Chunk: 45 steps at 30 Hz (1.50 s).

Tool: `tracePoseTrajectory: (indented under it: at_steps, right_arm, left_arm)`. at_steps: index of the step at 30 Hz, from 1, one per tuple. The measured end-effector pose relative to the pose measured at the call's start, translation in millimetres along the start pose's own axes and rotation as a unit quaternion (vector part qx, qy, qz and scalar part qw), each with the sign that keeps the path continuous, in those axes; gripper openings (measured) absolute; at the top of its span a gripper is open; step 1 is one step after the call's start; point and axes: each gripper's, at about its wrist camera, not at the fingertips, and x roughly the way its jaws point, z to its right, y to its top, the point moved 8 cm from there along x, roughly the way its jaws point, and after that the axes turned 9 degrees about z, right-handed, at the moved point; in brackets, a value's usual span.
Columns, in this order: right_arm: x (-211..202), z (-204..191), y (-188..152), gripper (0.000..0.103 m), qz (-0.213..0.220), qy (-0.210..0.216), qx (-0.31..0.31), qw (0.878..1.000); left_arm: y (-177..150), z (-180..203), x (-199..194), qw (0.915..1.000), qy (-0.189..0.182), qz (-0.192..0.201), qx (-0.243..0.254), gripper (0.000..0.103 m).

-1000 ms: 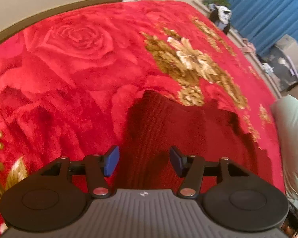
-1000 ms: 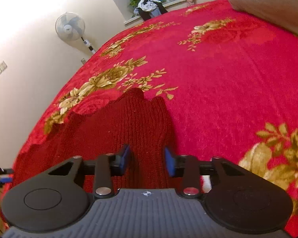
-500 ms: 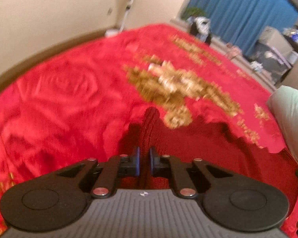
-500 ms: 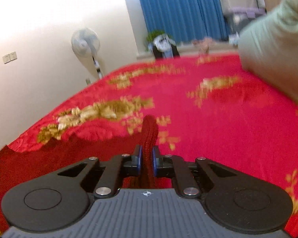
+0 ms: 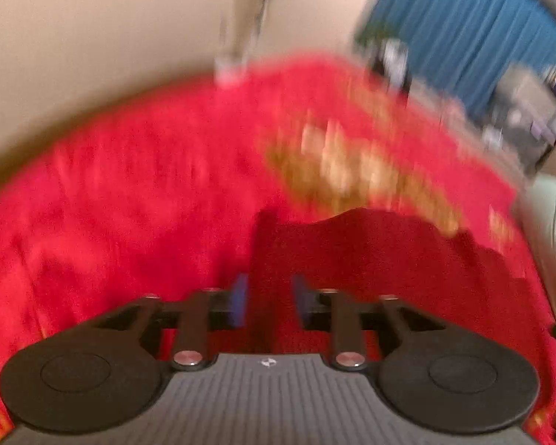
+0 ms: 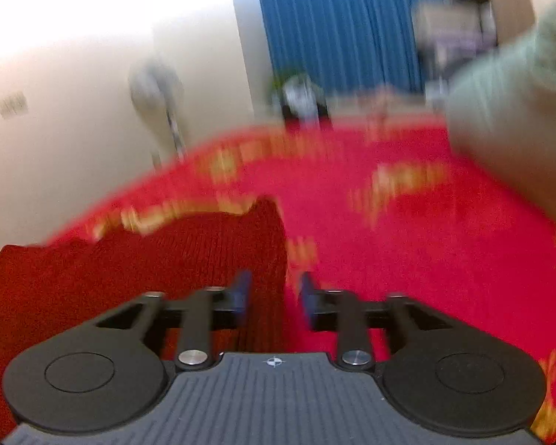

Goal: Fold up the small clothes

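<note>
A dark red knitted garment (image 5: 370, 259) lies on the red flowered blanket (image 5: 129, 204); both views are motion-blurred. My left gripper (image 5: 268, 302) is open, its blue pads either side of the garment's left edge. In the right wrist view the same garment (image 6: 148, 278) spreads to the left. My right gripper (image 6: 274, 298) is open, its pads astride the garment's right edge, with cloth lying between them.
A pale green pillow (image 6: 507, 129) sits at the right of the bed. A standing fan (image 6: 159, 100) is by the cream wall. Blue curtains (image 6: 337, 26) and clutter lie beyond the bed's far end.
Half a second ago both grippers were shut on the garment's raised edges. Now both have opened and the garment lies flatter. Both cameras are moving fast.
</note>
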Motion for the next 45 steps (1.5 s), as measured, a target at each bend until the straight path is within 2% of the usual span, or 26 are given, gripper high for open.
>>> tracePoseTrajectory:
  at_steps: [3,6,8,12,14,18,21,22,23,24,25,26,27,30,33,35,37,39,40,41,43,45]
  right_arm:
    - [11.5,13.7,-25.4,0.046,-0.081,0.0,0.032,0.996]
    - [8.1,12.2,-31.5,0.046,-0.105,0.01,0.05,0.993]
    - [3.8,11.4,-34.6,0.049,-0.12,0.018,0.062,0.991]
    - [-11.8,14.8,-45.0,0.054,-0.148,0.009,0.092,0.985]
    - [-21.4,24.2,-52.3,0.055,-0.165,0.003,0.128,0.978]
    - [-41.7,28.8,-69.3,0.055,-0.193,0.019,0.191,0.962]
    - [-48.4,19.5,-79.6,0.054,-0.21,0.038,0.198,0.957]
    - [-49.0,15.9,-83.1,0.051,-0.213,0.04,0.196,0.956]
    - [-49.3,14.2,-83.9,0.041,-0.211,0.034,0.19,0.958]
    - [-50.1,12.3,-83.7,0.029,-0.208,0.027,0.179,0.961]
    - [-52.3,9.8,-81.1,0.024,-0.2,0.023,0.17,0.965]
    - [-55.8,8.6,-76.7,0.016,-0.192,0.024,0.172,0.966]
    - [-60.4,8.0,-68.6,0.015,-0.181,0.024,0.179,0.967]
    - [-84.9,5.6,-36.5,0.012,-0.134,0.039,0.208,0.968]
    - [-117.6,-2.6,-15.8,0.011,-0.121,0.047,0.208,0.97]
    - [-145.5,-9.9,-8.8,0.011,-0.12,0.05,0.193,0.973]
    - [-165.4,-10.3,-13.2,0.011,-0.125,0.049,0.182,0.974]
    - [-175.1,-7.9,-35.3,0.013,-0.163,0.025,0.177,0.97]
    - [-172.2,-3.6,-45.6,0.014,-0.186,0.007,0.171,0.968]
    - [-172.7,1.7,-56.3,0.015,-0.198,-0.021,0.16,0.967]
    - [-178.7,14.7,-61.8,0.017,-0.172,-0.09,0.124,0.973]
    - [-182.1,8.5,-51.3,0.017,-0.124,-0.078,0.124,0.981]
  left_arm:
    - [-27.1,-7.1,5.7,0.9972,-0.003,-0.075,-0.008,0.051]
    - [-49.6,-11.2,3.1,0.9924,-0.017,-0.122,-0.009,0.054]
    - [-60.6,-15.0,-0.6,0.9899,-0.019,-0.14,-0.012,0.061]
    - [-71.3,-25.7,-12.2,0.9844,-0.035,-0.162,-0.059,0.061]
    - [-82.2,-29.5,-20.6,0.9827,-0.035,-0.168,-0.071,0.061]
    - [-102.5,-28.5,-40.2,0.9785,-0.045,-0.174,-0.102,0.061]
    - [-110.4,-26.3,-46.0,0.9809,-0.043,-0.16,-0.102,0.058]
    - [-110.8,-24.7,-46.8,0.9816,-0.046,-0.155,-0.102,0.04]
    - [-110.2,-22.7,-48.3,0.9821,-0.053,-0.147,-0.105,0.025]
    - [-108.2,-20.7,-52.9,0.9843,-0.055,-0.132,-0.103,0.017]
    - [-106.5,-18.2,-59.6,0.9869,-0.057,-0.119,-0.092,0.015]
    - [-103.1,-15.7,-67.2,0.9894,-0.059,-0.104,-0.081,0.014]
    - [-99.1,-14.1,-75.6,0.9909,-0.064,-0.09,-0.077,0.014]
    - [-85.0,-14.7,-108.9,0.9918,-0.083,-0.048,-0.084,0.013]
    - [-77.4,-19.1,-145.4,0.9922,-0.093,-0.023,-0.08,0.012]
    - [-77.6,-20.0,-164.6,0.9928,-0.096,-0.019,-0.07,0.013]
    - [-91.2,-21.9,-175.9,0.9931,-0.1,-0.034,-0.052,0.014]
    - [-106.6,-28.6,-173.8,0.994,-0.089,-0.053,-0.037,0.015]
    - [-112.7,-32.5,-172.4,0.9958,-0.071,-0.053,-0.024,0.016]
    - [-115.6,-39.2,-171.5,0.9974,-0.051,-0.049,-0.017,0.023]
    - [-112.1,-39.8,-173.7,0.9983,-0.043,-0.029,-0.025,0.028]
    - [-108.8,-27.7,-174.2,0.9986,-0.051,-0.003,-0.012,0.028]
